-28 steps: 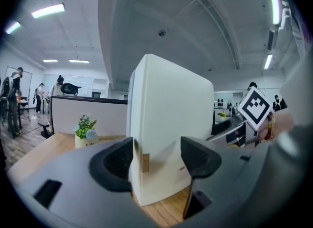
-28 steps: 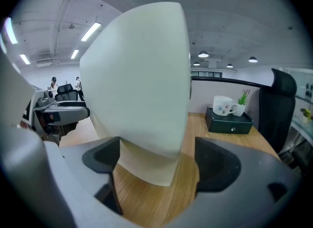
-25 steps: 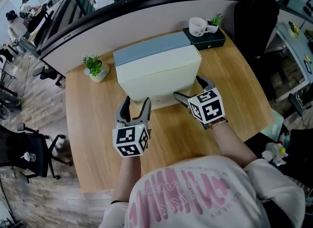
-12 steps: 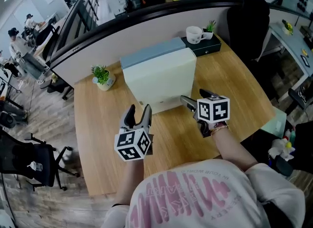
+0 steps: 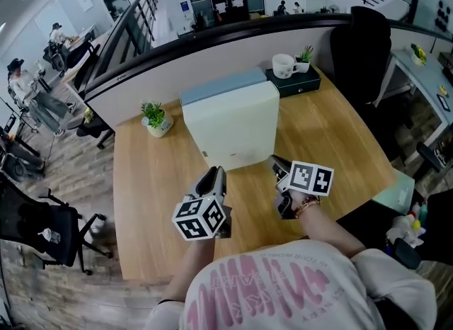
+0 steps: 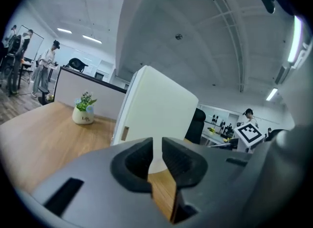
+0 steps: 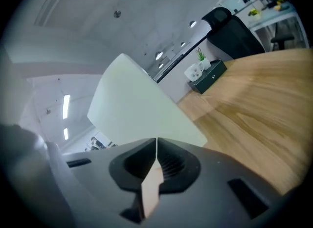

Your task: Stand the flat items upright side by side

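A cream-white flat box (image 5: 230,127) stands upright on the wooden table (image 5: 156,173), with a blue-grey flat item (image 5: 221,86) upright right behind it, touching. The white box also fills the left gripper view (image 6: 156,109) and the right gripper view (image 7: 132,104). My left gripper (image 5: 216,178) hovers just in front of the box's left corner; its jaws (image 6: 157,146) have just been closing to a narrow gap with nothing between them. My right gripper (image 5: 277,166) sits off the box's right corner, jaws (image 7: 156,146) just closed together, empty.
A small potted plant (image 5: 156,118) stands left of the boxes. A white mug (image 5: 284,65) and a tiny plant rest on a dark case (image 5: 294,82) at the back right. A grey partition runs behind the table, and a black chair (image 5: 361,45) stands at the right.
Both grippers drew back from the white box's sides toward the person. Their jaws went from wide open to closed or nearly closed, and the right gripper rolled.
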`<state>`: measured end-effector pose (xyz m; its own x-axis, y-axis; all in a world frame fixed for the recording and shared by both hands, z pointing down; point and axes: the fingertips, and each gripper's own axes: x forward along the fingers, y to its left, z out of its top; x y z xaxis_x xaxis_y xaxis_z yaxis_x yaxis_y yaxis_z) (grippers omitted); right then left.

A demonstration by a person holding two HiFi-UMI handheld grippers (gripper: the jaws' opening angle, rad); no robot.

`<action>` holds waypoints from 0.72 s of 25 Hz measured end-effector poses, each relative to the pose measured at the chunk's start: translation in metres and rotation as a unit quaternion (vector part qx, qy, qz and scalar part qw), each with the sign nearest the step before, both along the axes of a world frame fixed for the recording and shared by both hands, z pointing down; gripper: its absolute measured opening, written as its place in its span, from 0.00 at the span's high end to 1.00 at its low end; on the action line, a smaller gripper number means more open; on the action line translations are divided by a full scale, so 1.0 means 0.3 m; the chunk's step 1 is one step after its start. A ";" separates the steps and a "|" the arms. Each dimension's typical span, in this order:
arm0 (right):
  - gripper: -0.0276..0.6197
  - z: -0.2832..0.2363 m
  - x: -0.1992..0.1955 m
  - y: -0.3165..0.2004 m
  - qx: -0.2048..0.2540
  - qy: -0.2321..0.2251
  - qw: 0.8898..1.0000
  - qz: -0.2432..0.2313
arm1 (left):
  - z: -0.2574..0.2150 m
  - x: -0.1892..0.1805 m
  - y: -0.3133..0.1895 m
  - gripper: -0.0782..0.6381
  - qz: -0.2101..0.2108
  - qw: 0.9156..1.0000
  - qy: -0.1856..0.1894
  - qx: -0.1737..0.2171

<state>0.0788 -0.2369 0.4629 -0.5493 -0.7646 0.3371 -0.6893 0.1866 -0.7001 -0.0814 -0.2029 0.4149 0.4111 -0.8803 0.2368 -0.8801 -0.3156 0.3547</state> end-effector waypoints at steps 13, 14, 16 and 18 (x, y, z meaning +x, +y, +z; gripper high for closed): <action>0.96 -0.378 0.074 0.174 0.173 0.057 0.980 -0.079 | -0.221 0.159 0.219 0.89 -0.067 0.995 0.022 0.065; 0.96 -0.392 0.084 0.192 0.185 0.071 0.977 -0.082 | -0.230 0.174 0.237 0.89 -0.069 0.995 0.019 0.068; 0.96 -0.402 0.106 0.225 0.200 0.092 0.971 -0.089 | -0.240 0.200 0.273 0.89 -0.076 0.994 0.014 0.071; 0.96 -0.397 0.131 0.256 0.204 0.102 0.969 -0.095 | -0.247 0.223 0.307 0.89 -0.083 0.994 0.011 0.072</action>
